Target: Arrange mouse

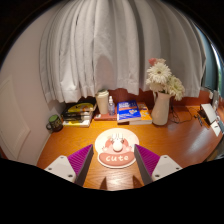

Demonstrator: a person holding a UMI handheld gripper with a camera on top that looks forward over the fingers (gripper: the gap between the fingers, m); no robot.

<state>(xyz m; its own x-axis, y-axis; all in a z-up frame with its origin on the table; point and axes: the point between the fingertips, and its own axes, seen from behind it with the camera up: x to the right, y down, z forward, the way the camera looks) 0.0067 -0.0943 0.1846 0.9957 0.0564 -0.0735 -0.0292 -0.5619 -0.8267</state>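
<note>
The claw (116, 170) stands clamped on the pink mouse (116, 148), whose long axis runs forward between the fingers, above the bench (70, 140) ahead.

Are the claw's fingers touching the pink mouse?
Touching. The gripper view shows the pink mouse held between the claw fingers, with both purple pads pressed against its sides and no gap visible.
</note>
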